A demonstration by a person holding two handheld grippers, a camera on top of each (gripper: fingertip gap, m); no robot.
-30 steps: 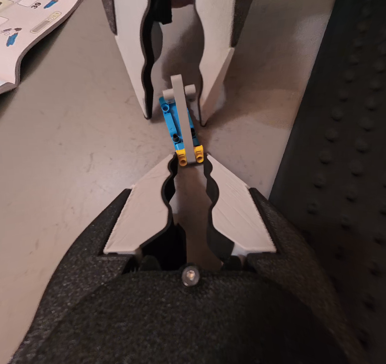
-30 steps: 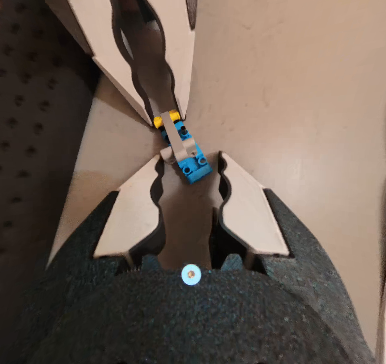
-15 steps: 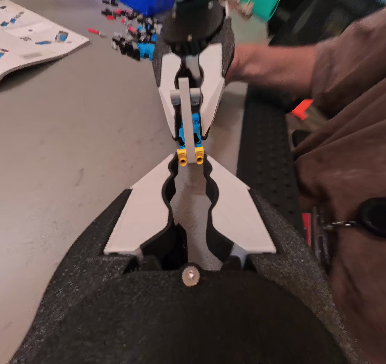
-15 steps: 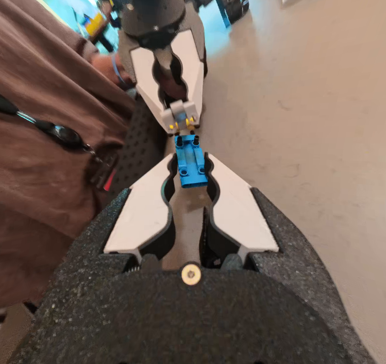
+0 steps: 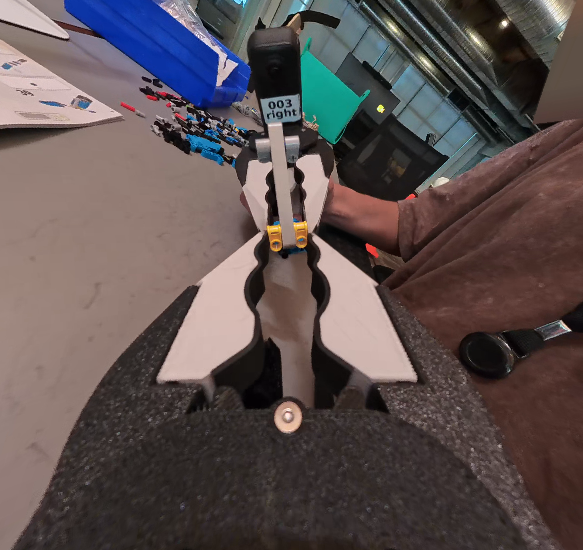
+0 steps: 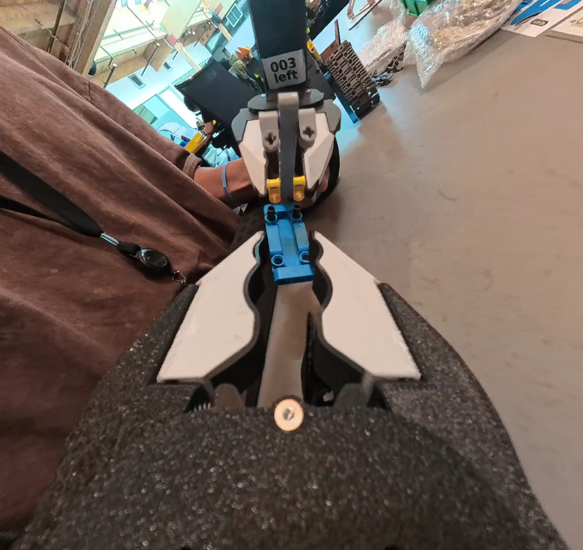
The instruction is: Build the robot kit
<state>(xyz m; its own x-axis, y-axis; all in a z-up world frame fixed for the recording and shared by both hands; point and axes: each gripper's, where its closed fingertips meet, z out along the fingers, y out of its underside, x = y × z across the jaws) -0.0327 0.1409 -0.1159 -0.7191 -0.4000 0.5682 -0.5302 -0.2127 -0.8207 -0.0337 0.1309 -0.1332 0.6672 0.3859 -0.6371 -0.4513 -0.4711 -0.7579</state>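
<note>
Midair, the left gripper had its jaws clamped on a grey beam piece with two yellow connectors. Facing it, the right gripper gripped one blue brick carrying two black pins, just short of the connectors. Open grey table lay beside them, loose parts and one blue bin well apart.

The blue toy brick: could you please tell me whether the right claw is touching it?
Touching. The right wrist view shows the right claw closed on the blue toy brick, with no gap between its fingertips and the brick's two long sides.
</note>
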